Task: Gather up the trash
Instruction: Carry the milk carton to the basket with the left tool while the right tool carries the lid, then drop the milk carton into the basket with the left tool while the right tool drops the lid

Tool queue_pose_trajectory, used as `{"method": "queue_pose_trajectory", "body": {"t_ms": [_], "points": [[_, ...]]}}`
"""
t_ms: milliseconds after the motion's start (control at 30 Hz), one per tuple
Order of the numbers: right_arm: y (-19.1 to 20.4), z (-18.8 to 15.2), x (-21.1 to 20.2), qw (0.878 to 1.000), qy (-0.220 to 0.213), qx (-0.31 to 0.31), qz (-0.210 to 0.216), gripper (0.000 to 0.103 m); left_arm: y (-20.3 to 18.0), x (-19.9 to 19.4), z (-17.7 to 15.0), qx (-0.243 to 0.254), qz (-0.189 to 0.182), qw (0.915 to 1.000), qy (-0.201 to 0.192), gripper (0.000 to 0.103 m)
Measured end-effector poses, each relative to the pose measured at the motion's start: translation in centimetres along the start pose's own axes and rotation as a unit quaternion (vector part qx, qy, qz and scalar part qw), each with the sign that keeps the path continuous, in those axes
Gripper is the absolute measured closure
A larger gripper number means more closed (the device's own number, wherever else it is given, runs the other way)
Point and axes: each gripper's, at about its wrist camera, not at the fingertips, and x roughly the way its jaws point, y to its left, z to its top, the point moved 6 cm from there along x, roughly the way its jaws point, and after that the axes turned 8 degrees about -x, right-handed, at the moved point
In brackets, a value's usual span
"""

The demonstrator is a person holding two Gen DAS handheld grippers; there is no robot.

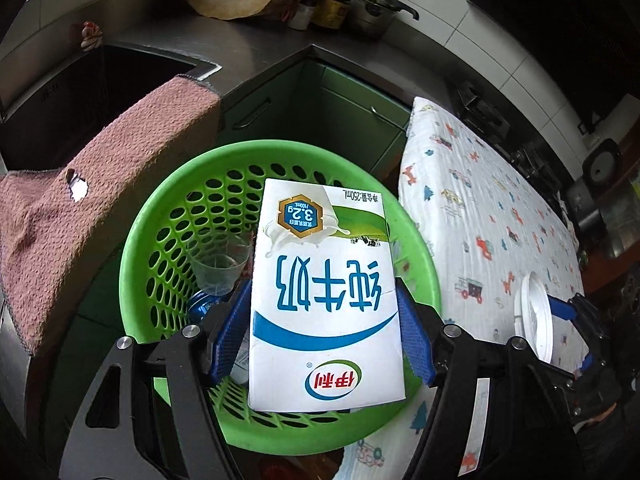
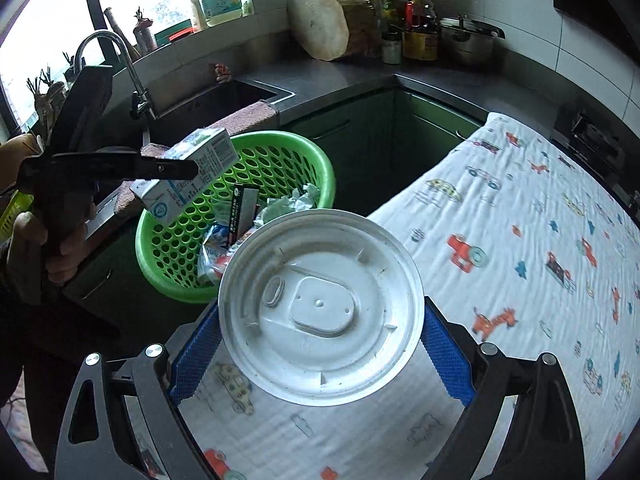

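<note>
My left gripper is shut on a white and blue milk carton and holds it above the green perforated basket. The same carton and left gripper show in the right wrist view, over the basket's left rim. The basket holds a clear plastic cup, crumpled tissue, a dark box and wrappers. My right gripper is shut on a white round plastic lid, held above the table near the basket. The lid shows edge-on in the left wrist view.
A table with a white cartoon-print cloth lies to the right. A pink towel hangs over the sink edge left of the basket. A chopping block, bottles and a pot stand on the far counter. Green cabinets are behind the basket.
</note>
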Motion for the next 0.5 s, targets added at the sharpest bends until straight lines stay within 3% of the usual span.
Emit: {"method": "queue_pose_trajectory", "body": {"t_ms": [500], "points": [[3.7, 5.1, 5.7, 0.999, 0.001, 0.004, 0.032, 0.013, 4.7, -0.2, -1.2, -0.046, -0.013, 0.9988, 0.006, 0.026]]}}
